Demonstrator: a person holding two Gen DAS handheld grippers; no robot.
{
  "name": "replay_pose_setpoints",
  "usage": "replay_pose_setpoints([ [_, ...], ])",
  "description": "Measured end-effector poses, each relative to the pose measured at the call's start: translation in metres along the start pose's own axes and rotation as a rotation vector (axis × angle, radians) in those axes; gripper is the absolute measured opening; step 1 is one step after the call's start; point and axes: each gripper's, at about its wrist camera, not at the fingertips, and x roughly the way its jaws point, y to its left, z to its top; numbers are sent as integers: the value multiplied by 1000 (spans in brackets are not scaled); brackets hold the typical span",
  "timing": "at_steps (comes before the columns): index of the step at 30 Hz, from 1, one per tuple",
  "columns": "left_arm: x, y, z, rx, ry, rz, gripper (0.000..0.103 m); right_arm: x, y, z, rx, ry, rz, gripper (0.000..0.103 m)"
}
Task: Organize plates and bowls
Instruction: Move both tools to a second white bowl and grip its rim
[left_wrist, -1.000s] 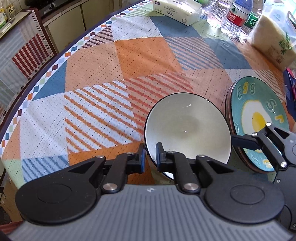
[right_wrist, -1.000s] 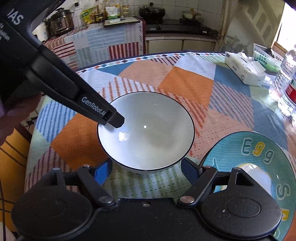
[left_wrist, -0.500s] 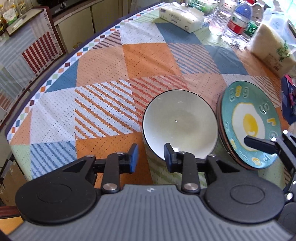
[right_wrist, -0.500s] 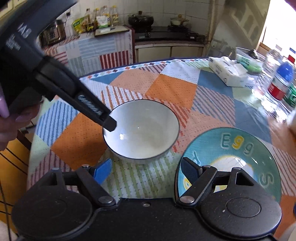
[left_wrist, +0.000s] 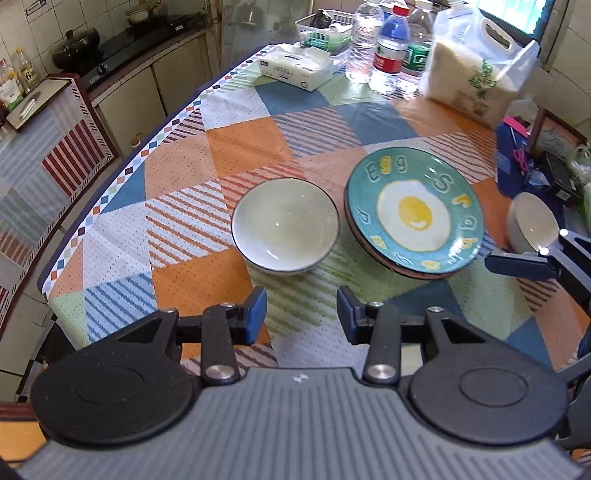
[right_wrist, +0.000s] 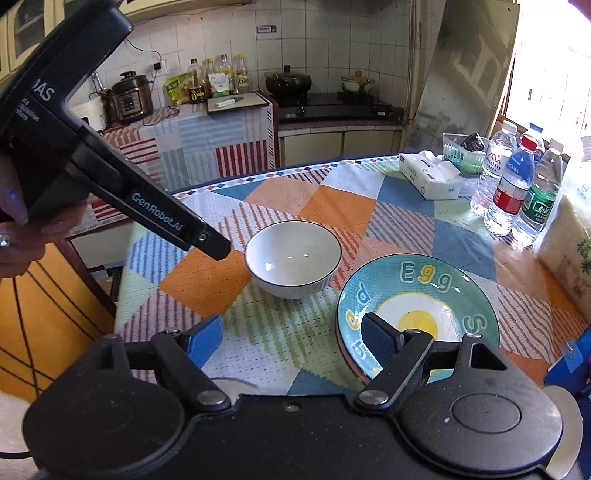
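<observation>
Both the left gripper (left_wrist: 301, 314) and right gripper (right_wrist: 291, 338) stand wide apart and grip nothing. Ahead of the left fingertips the white bowl (left_wrist: 285, 226) rests just beside the egg plate (left_wrist: 413, 212); a second bowl (left_wrist: 532, 225) lies farther right, so sorting appears unfinished

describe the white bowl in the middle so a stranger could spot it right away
On the patchwork tablecloth, find the teal egg plate. The bowl sits just beside it, on the side away from the water bottles. It is plain white inside with a thin dark rim, and deeper than the plate.
</observation>
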Motion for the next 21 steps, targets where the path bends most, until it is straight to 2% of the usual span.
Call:
replay_pose_setpoints([
  [6, -19, -23, -27, 15, 26, -12, 43, -36, 16, -22, -27, -4, 34, 88],
  [11, -23, -32, -48, -16, 55, -26, 52, -51, 22, -47, -31, -23, -1, 99],
  [15, -16, -37, -61, -29, 85, -26, 59, -51, 22, -69, -41, -8, -9, 99],
  [21, 9, -43, -80, -61, 132, -32, 69, -32, 18, -101, 20, 49, 6, 99],
])
